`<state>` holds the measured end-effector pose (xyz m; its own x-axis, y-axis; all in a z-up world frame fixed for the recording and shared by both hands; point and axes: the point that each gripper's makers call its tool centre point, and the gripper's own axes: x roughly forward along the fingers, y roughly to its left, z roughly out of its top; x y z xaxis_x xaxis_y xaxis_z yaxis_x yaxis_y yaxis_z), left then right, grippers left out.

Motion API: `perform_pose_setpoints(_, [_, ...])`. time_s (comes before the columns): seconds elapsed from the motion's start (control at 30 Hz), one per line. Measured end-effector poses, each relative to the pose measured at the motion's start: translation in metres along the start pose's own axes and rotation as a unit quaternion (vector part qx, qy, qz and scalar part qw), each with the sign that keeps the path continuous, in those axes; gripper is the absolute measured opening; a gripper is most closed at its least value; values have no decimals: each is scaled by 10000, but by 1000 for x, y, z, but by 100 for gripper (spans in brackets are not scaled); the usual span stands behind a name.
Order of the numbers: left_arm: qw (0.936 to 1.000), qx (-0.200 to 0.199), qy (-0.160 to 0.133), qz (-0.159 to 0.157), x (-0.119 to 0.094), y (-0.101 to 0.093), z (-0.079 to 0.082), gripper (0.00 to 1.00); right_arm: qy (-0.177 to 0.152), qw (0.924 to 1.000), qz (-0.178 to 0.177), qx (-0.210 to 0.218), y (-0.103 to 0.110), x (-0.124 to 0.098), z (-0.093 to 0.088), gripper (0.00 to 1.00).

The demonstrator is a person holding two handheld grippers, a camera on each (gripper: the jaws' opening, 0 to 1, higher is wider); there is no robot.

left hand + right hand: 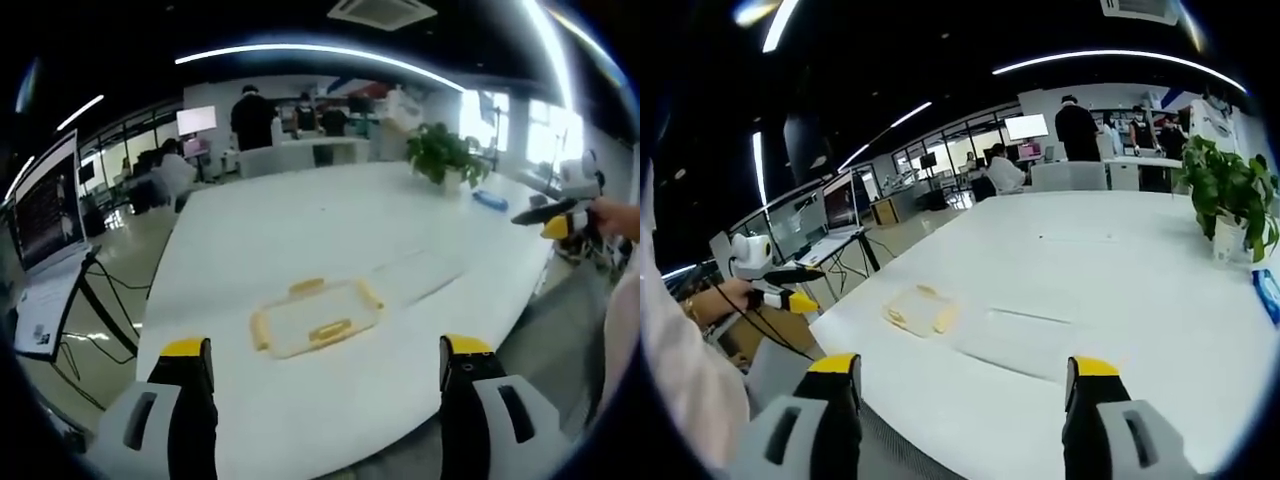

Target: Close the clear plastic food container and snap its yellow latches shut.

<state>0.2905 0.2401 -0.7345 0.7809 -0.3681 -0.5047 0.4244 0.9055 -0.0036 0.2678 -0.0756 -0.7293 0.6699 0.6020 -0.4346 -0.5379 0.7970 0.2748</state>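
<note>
On the white table (pixel 300 225) lies a clear plastic piece with yellow latches (pixel 315 318) on its edges, flat, a little ahead of my left gripper (pixel 326 348), whose jaws stand wide open and hold nothing. Just right of it rests a second clear flat piece (pixel 418 272), hard to make out. In the right gripper view the yellow-latched piece (pixel 920 310) sits near the table's left edge, and the faint clear piece (pixel 1025 325) lies beside it. My right gripper (pixel 965 366) is open, well short of both. The other gripper (pixel 780 290) hangs off the table's left side.
A potted plant (pixel 445 155) and a small blue object (pixel 490 198) stand at the far right of the table. A laptop (pixel 45 215) on a stand sits left of the table. Several people work at desks beyond. The right gripper (pixel 555 215) is held past the table's right edge.
</note>
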Motion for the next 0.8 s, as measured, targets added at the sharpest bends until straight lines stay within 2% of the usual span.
perform_pose_setpoints(0.27, [10000, -10, 93, -10, 5, 4, -3, 92, 81, 10000, 14, 29, -1, 6, -2, 84])
perform_pose_setpoints(0.43, [9999, 66, 92, -83, 8, 4, 0, 91, 134, 9999, 16, 23, -2, 13, -2, 84])
perform_pose_setpoints(0.57, [9998, 111, 118, -95, 11, 4, 2, 91, 114, 9999, 53, -93, 4, 12, 4, 84])
perform_pose_setpoints(0.8, [9998, 147, 88, -117, 12, 0, 6, 91, 133, 9998, 55, -135, 2, 13, 4, 84])
